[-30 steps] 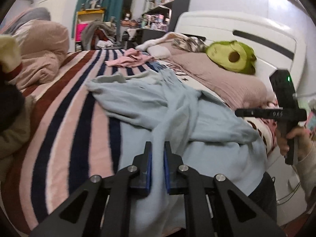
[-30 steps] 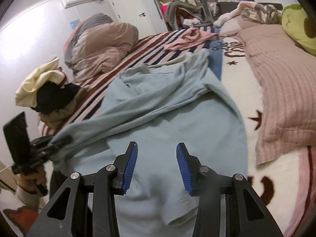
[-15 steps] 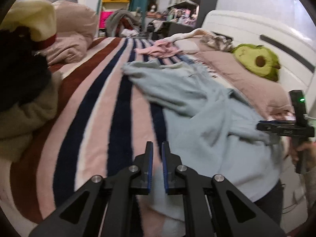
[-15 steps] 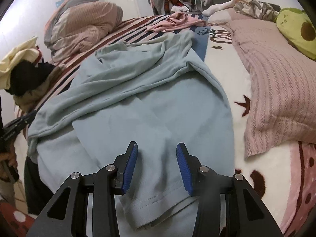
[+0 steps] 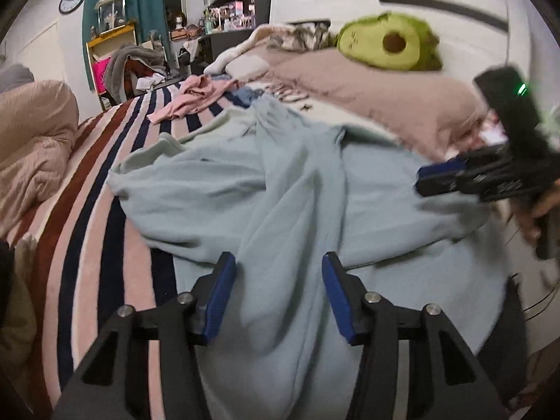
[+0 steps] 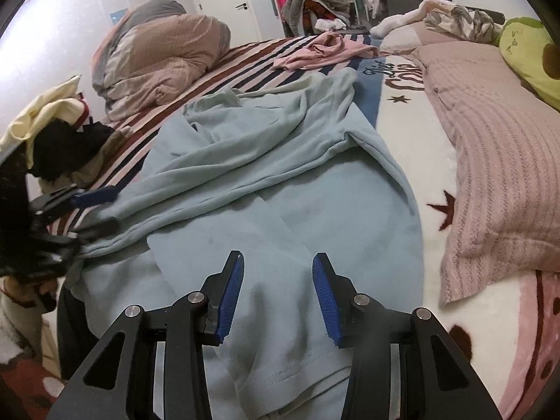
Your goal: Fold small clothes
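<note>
A light blue sweatshirt [image 5: 301, 182] [image 6: 280, 182] lies spread on the striped bed blanket [image 5: 87, 210], one sleeve drawn across its body. My left gripper [image 5: 278, 297] hovers low over that garment. Its jaws are opening, and a ridge of blue cloth runs between the pads without being pinched. In the right wrist view the left gripper [image 6: 91, 210] is at the left edge, with the sleeve's end lying between its fingers. My right gripper [image 6: 277, 297] [image 5: 455, 175] stands open above the sweatshirt's lower hem, with nothing clamped.
A crumpled pink garment [image 6: 322, 50] lies farther up the bed. A pink knitted pillow [image 6: 500, 189] and an avocado plush [image 5: 388, 43] line the right side. On the left are a bundled duvet [image 6: 157, 59] and a heap of clothes [image 6: 59, 129].
The left gripper's jaws were shut and now stand apart. Its view swung left across the striped blanket, then back over the blue sweatshirt. The right gripper has hardly shifted.
</note>
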Available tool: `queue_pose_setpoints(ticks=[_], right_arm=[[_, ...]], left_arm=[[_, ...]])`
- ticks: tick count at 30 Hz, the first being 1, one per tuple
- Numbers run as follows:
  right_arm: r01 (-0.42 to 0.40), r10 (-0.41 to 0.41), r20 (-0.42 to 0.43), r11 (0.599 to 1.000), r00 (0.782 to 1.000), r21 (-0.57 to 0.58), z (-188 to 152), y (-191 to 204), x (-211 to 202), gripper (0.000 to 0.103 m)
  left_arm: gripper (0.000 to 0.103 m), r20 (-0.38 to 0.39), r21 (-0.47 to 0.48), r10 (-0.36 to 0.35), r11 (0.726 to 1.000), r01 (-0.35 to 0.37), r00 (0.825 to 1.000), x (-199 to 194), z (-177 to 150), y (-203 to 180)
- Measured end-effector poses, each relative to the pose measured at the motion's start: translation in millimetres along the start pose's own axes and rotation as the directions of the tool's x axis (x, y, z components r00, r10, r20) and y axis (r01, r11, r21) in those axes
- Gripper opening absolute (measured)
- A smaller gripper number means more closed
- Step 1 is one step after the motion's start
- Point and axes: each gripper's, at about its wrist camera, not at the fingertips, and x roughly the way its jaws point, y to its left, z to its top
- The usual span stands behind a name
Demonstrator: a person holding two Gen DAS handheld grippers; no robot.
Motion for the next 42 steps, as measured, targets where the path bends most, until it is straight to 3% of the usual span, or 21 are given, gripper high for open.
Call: queue_pose_setpoints(ticks=[3, 4, 6, 13, 20, 24, 26, 28, 31, 35, 42], right_arm=[[-0.009, 0.009, -0.007, 1.0, 1.0, -0.001, 0.7, -2.6, 3.1, 0.037], [-0.012, 0.012, -0.008, 1.0, 1.0, 0.0, 1.0, -3.8, 4.3, 0.037], [-0.016, 0.016, -0.01, 1.0, 1.0, 0.0, 1.8, -6.0, 6.5, 0.037], [-0.004, 0.005, -0.02, 1.0, 1.0, 0.016, 1.4, -14.4, 14.1, 0.037], [0.026, -0.026, -0.047, 1.0, 0.999, 0.006, -5.4, -13.2, 16.0, 0.037], [0.042, -0.041, -0.03, 0.999, 0.999, 0.011, -1.9, -16.3, 9.1, 0.036], [0.092, -0.092, 0.0, 0.996, 0.996, 0.006, 4.0, -21.3, 2.8, 0.036], [0.158, -0.158, 0.028, 0.987, 0.987, -0.009, 12.0, -27.1, -1.7, 0.036], [0.217, -0.215, 0.039, 0.976, 0.976, -0.032, 24.3, -33.6, 0.8, 0.036], [0.211, -0.209, 0.031, 0.976, 0.977, -0.053, 44.7, -40.7, 14.9, 0.036], [0.3, -0.306, 0.004, 0.932, 0.952, -0.203, 75.0, -35.6, 61.5, 0.036]], left_arm=[[0.025, -0.001, 0.001, 0.048, 0.999, -0.048, 0.999, 3.3, -1.6, 1.7], [0.015, 0.01, -0.013, 0.045, 0.999, -0.044, 0.999, 1.4, 0.0, 5.0], [0.005, 0.027, -0.043, 0.04, 0.998, -0.039, 0.999, -0.8, 2.0, 12.1], [0.003, 0.112, -0.22, 0.038, 0.975, -0.012, 0.993, -22.0, 1.3, 47.8], [0.004, 0.038, -0.334, 0.013, 0.943, 0.001, 0.999, -14.0, -25.0, 68.9], [0.007, 0.014, -0.335, -0.016, 0.942, 0.02, 1.0, -14.2, -37.4, 69.2], [0.018, 0.029, -0.331, -0.021, 0.943, 0.029, 0.999, -19.6, -37.5, 69.4], [0.043, 0.064, -0.33, -0.023, 0.943, 0.043, 0.998, -30.8, -36.6, 71.9], [0.047, 0.107, -0.321, -0.035, 0.945, 0.068, 0.994, -44.9, -31.0, 76.0], [0.049, 0.136, -0.332, -0.036, 0.94, 0.08, 0.99, -50.6, -19.5, 89.4], [0.049, 0.15, -0.334, 0.009, 0.942, 0.042, 0.989, -39.9, -6.0, 108.9]])
